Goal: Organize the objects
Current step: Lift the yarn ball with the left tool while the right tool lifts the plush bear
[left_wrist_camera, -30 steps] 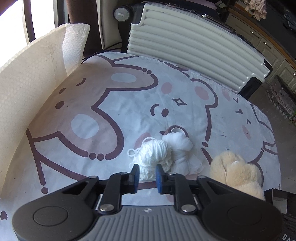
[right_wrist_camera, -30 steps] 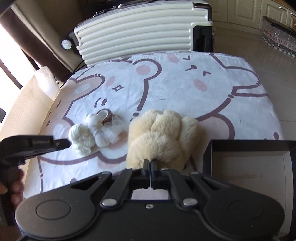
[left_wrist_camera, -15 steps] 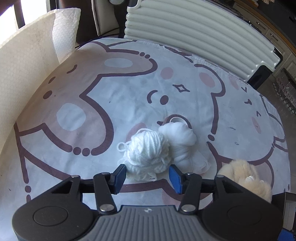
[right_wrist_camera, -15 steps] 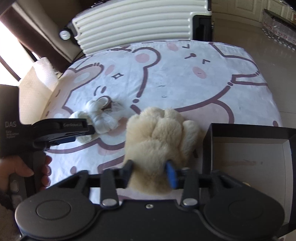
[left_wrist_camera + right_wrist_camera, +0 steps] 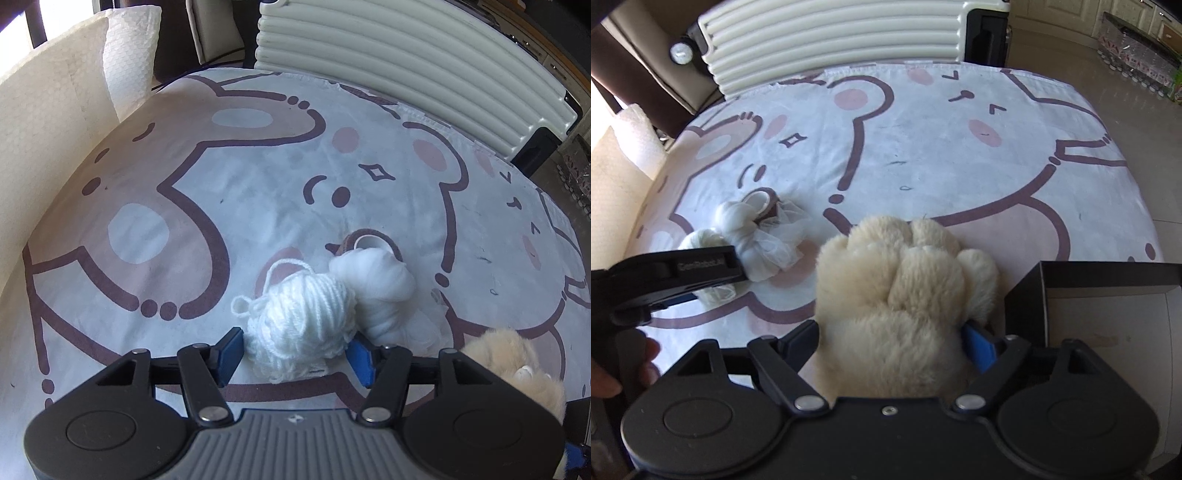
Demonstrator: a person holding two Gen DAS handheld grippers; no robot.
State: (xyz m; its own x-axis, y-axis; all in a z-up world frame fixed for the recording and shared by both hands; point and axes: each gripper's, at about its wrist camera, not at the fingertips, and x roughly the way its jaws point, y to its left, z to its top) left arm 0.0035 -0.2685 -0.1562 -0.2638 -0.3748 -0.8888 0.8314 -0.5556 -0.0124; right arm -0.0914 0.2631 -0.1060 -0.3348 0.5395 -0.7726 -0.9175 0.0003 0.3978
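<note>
A cream ribbed suitcase (image 5: 831, 40) is seen lying on its side along the far edge of the table, with a round wheel (image 5: 680, 52) at its left end and a black handle part (image 5: 986, 37) at its right end. The table is covered by a white cloth (image 5: 258, 177) printed with brown-outlined cartoon bears and pink cheeks. A sheet of white bubble wrap (image 5: 55, 122) is seen standing along the left side of the table, its far end curled. A brown and cream chair (image 5: 639, 55) is seen behind the suitcase. At the far right, small bottles (image 5: 1134, 70) are lined up on a pale tiled floor (image 5: 1145, 122).
</note>
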